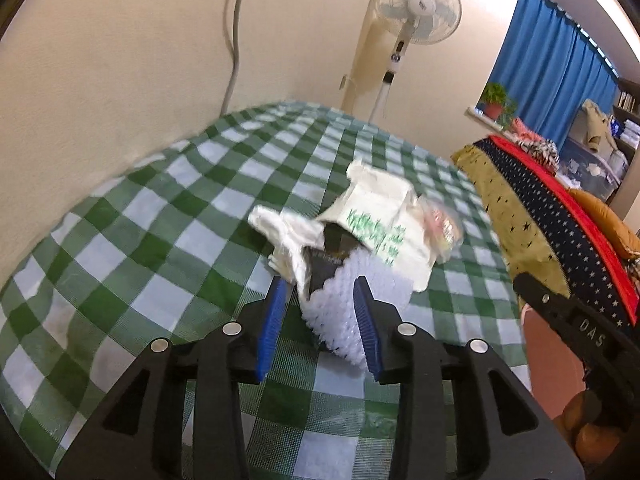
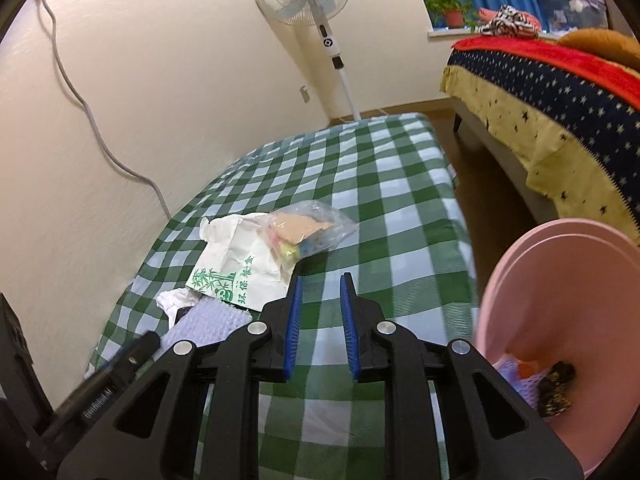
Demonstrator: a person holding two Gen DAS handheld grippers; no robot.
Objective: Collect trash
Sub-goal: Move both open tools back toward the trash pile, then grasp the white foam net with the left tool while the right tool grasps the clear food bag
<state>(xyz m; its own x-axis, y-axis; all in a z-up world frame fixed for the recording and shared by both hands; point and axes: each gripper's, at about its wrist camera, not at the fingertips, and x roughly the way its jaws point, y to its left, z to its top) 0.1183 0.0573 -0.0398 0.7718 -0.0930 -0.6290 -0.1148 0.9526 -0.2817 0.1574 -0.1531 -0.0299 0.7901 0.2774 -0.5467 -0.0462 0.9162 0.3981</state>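
Checkered tabletop (image 2: 392, 184), pink bin (image 2: 560, 320) at 3 o'clock. Left hand-held gripper (image 1: 320, 320) looks about half open around the white foam net (image 1: 348, 304), contact unclear. Right hand-held gripper (image 2: 320, 316) is part open, empty; paper bag (image 2: 240, 264) and clear plastic bag (image 2: 312, 228) sit at 11 o'clock.

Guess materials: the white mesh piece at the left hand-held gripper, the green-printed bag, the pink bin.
White mesh piece: likely foam netting, matte, knobbly lattice. Green-printed bag: looks like paper, matte, sharp creases. Pink bin: probably plastic, smooth, soft sheen.
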